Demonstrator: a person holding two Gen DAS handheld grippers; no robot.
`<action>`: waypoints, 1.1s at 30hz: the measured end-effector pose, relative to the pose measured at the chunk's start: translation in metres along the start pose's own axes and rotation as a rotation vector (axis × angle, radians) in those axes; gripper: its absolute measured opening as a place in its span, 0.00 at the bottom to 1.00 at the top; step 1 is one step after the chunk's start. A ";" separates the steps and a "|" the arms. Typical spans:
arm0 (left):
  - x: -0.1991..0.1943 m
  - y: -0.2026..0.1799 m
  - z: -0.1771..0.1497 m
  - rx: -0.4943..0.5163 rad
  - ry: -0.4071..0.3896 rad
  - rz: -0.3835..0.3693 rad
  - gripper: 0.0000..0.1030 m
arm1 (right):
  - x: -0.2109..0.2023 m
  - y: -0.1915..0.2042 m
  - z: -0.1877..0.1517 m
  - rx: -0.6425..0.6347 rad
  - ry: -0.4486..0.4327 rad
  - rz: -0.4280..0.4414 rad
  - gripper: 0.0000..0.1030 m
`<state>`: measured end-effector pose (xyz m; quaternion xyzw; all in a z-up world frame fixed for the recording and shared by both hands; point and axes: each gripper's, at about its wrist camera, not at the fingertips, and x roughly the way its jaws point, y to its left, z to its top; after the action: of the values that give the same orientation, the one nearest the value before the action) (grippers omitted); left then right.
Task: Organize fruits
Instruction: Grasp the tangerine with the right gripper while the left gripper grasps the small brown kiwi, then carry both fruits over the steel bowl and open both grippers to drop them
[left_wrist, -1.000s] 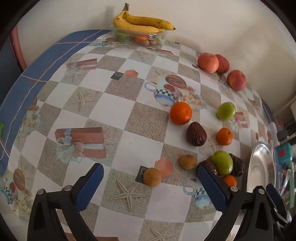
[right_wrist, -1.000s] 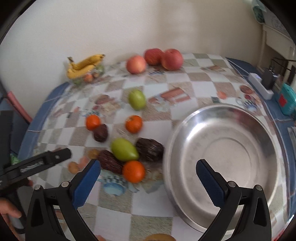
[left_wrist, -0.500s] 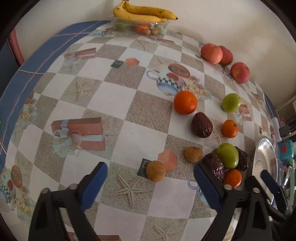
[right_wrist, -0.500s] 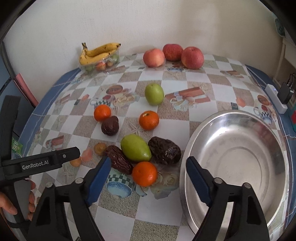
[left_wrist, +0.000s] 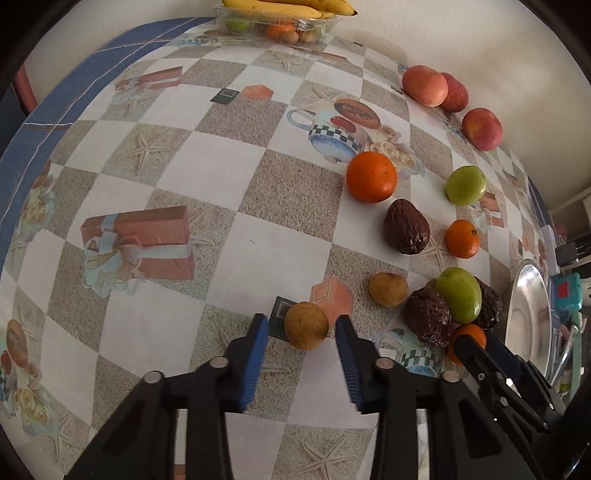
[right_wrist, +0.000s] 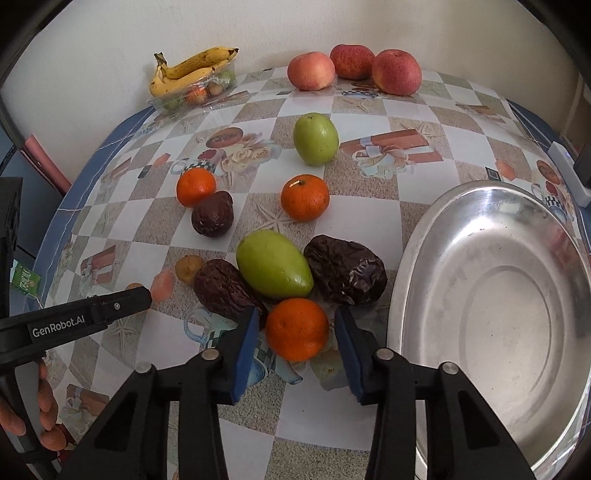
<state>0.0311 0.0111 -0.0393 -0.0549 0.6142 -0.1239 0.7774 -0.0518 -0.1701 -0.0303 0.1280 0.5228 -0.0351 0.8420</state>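
The left gripper (left_wrist: 301, 325) is bracketing a small brown fruit (left_wrist: 306, 325) and the right gripper (right_wrist: 295, 328) an orange (right_wrist: 297, 329), fingers narrowed, contact apparently not yet made.

Fruit sits scattered on the table (right_wrist: 369, 110) left of the metal bowl (right_wrist: 491, 306) – apples (right_wrist: 354, 66) at the back by the wall, bananas (right_wrist: 192, 70) on a tray (right_wrist: 173, 103) back-left.

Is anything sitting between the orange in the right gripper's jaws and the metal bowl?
Nothing visible does. The orange sits between the right gripper's open jaws, and only bare tablecloth separates it from the metal bowl.
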 end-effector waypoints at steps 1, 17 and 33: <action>0.000 -0.001 0.000 0.002 0.002 -0.001 0.31 | 0.000 0.001 0.000 -0.002 0.001 -0.002 0.37; -0.032 -0.006 0.004 0.012 -0.122 -0.044 0.25 | -0.037 -0.004 0.008 0.043 -0.125 0.017 0.35; -0.040 -0.122 -0.018 0.361 -0.158 -0.081 0.26 | -0.059 -0.095 0.010 0.385 -0.125 -0.147 0.35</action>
<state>-0.0101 -0.0950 0.0233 0.0512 0.5162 -0.2585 0.8149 -0.0884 -0.2681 0.0093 0.2456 0.4610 -0.2034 0.8281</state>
